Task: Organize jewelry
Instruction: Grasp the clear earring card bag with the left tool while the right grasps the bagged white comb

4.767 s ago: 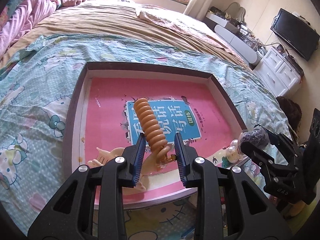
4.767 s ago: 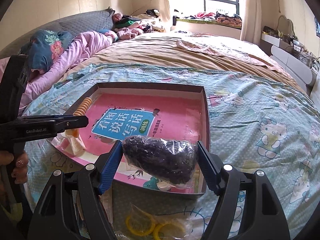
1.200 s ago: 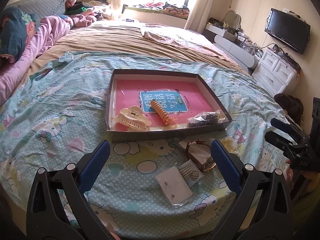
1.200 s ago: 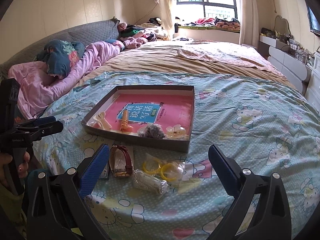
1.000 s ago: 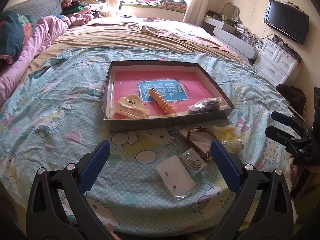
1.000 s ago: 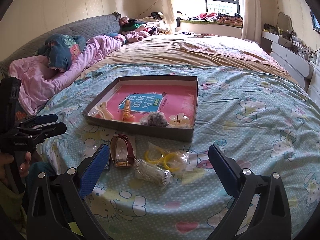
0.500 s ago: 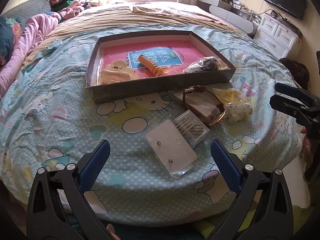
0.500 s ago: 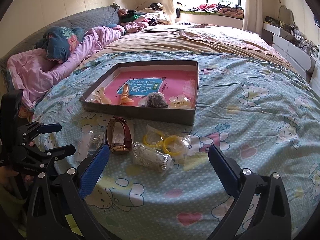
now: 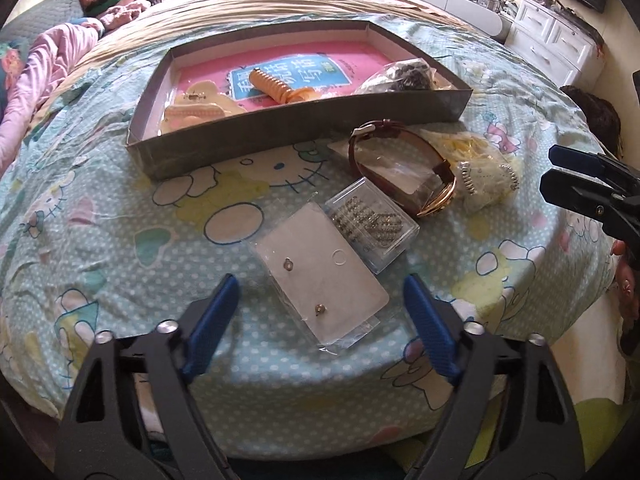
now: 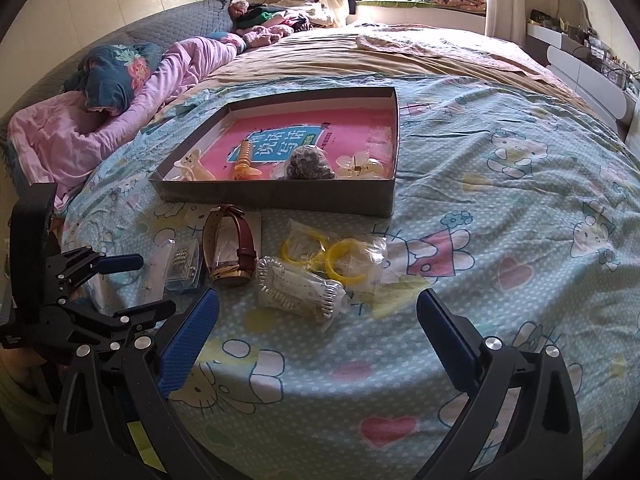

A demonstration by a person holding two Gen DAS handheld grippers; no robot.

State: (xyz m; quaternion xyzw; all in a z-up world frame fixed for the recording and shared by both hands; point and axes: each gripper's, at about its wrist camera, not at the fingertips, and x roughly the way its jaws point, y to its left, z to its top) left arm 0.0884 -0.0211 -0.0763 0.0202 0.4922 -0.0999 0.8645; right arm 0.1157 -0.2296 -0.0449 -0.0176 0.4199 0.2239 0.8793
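While both claws are hanging wide apart and gripping nothing, the left claw (image 9: 316, 320) is sitting just short of the earring card (image 9: 322, 280), which is lying flat in its clear sleeve on the bed (image 9: 100, 240), on the near side of the box (image 9: 280, 128). Judgement: card is light, thin, slippery; edge pinch at a short end looks best, since a flat top grasp would likely skid on the film. Touching the card on its box side, the clear stud case (image 9: 370, 226) is resting; rigid, light, smooth, so take it across the narrow sides. Next toward the box, the brown watch (image 9: 400, 168) is standing on edge on its packaging; stiff strap loop, hold at the strap. Beside it, the right claw (image 10: 316, 320) is facing the silver-trimmed packet (image 10: 300, 284) and the yellow bangles bag (image 10: 336, 254); both crinkly, soft. Inside the box, a cream hair clip (image 9: 196, 108), an orange spiral clip (image 9: 276, 86) and a dark bead bag (image 9: 404, 76) are lying along its near wall.
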